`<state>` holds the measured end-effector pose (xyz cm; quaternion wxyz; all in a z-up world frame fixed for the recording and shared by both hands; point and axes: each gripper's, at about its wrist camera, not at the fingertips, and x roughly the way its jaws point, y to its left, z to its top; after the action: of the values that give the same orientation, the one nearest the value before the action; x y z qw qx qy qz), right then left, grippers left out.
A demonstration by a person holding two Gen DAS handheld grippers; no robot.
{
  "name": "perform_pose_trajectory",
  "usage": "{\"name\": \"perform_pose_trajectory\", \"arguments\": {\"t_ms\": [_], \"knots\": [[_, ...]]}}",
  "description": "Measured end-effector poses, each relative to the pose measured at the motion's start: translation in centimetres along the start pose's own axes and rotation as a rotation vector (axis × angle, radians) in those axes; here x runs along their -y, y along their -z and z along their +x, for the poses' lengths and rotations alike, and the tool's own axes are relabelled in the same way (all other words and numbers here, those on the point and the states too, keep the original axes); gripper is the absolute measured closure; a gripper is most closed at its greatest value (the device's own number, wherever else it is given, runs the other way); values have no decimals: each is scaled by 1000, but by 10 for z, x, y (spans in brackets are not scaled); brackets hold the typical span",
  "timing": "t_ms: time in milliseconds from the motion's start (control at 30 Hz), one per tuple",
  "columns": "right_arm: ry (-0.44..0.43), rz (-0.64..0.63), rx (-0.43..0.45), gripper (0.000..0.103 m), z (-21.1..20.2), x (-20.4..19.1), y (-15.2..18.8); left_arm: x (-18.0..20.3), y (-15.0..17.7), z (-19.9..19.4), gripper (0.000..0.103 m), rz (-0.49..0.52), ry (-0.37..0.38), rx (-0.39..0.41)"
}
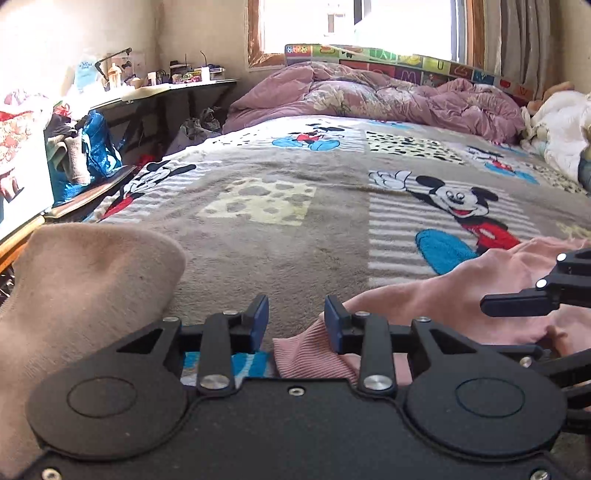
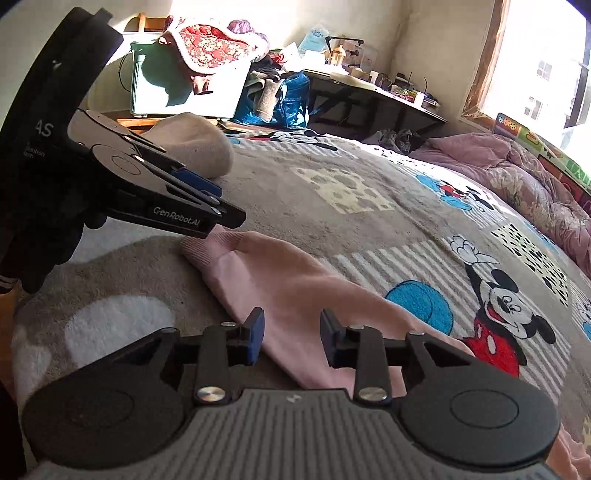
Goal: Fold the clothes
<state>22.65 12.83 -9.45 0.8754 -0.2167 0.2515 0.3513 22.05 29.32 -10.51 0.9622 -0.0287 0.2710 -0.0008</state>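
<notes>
We are working on a bed covered by a cartoon blanket [image 2: 280,192], with the pink garment [image 2: 295,288] lying across its near part, running from eleven o'clock to five o'clock in the right view. A beige garment [image 1: 85,280] is sitting at nine o'clock in the left view. We are judging this the setup for a fold: both tongs are standing spread, pinching nothing. Our left gripper [image 1: 296,323] is hovering at the ribbed cuff [image 1: 314,354], our right gripper [image 2: 291,334] over the middle. Next we need to pinch both spots.

a mouse-print blanket [image 1: 295,229] covers the bed, with a rumpled purple quilt [image 1: 369,96] beside the window [image 1: 354,26].
</notes>
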Motion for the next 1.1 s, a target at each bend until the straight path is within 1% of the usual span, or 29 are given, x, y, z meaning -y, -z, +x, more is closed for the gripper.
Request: {"name": "perform_pose_trajectory", "arguments": {"t_ms": [33,67,100,133,200,267,300,333,367,400,433,467,500,533,600,667,700,733,767,800,867,900,933,967,1000,1033,1067,1100], "knots": [[14,15,0,66,2,10,0,0,-3,2,79,-45,53,3],[27,31,0,66,4,21,1,2,-6,4,82,-88,106,2],[36,75,-2,67,5,35,3,4,-8,9,82,-124,158,-7],[46,118,-5,67,6,48,6,8,-11,13,85,-155,205,-16],[77,189,1,67,3,71,12,19,-16,24,91,-188,272,-31],[114,251,5,67,4,93,20,28,-21,34,92,-218,324,-46],[119,270,13,67,5,101,21,33,-22,40,92,-213,319,-62],[122,268,7,67,10,104,22,39,-21,47,92,-178,291,-97],[125,264,-1,67,15,106,23,47,-19,55,91,-130,240,-139],[135,246,-45,67,27,108,26,52,-15,65,95,-62,144,-180],[133,250,-121,68,40,112,32,52,-13,65,98,-45,106,-169],[119,266,-136,69,44,115,37,51,-13,65,98,-41,83,-158],[113,301,-106,71,39,119,41,47,-16,59,98,-71,104,-138],[116,308,-84,72,33,119,40,43,-17,52,98,-85,120,-101],[123,322,-39,71,23,119,38,47,-18,43,98,-68,153,-50],[96,335,15,72,19,120,32,61,-20,48,98,-31,188,-52],[103,328,-13,72,26,121,32,70,-18,53,97,14,189,-84],[110,321,-42,72,34,123,32,78,-12,61,93,74,162,-142],[117,314,-71,72,42,124,32,81,-6,69,90,118,124,-177],[123,309,-98,76,49,126,33,78,-5,69,90,111,121,-167],[82,363,-90,78,50,136,38,70,-10,65,91,62,133,-155],[63,388,-85,80,50,140,41,69,-10,59,91,64,139,-128],[72,379,-55,81,43,139,38,68,-11,54,91,67,145,-101],[75,375,-25,80,37,139,37,69,-11,49,91,69,163,-76],[81,397,-24,80,36,142,37,74,-12,44,91,75,205,-59],[86,420,-24,80,36,146,37,81,-11,41,87,95,229,-55],[69,469,-65,79,42,155,42,88,-8,43,74,129,230,-76],[71,488,-73,80,45,159,46,96,-1,50,68,182,197,-122]]}}
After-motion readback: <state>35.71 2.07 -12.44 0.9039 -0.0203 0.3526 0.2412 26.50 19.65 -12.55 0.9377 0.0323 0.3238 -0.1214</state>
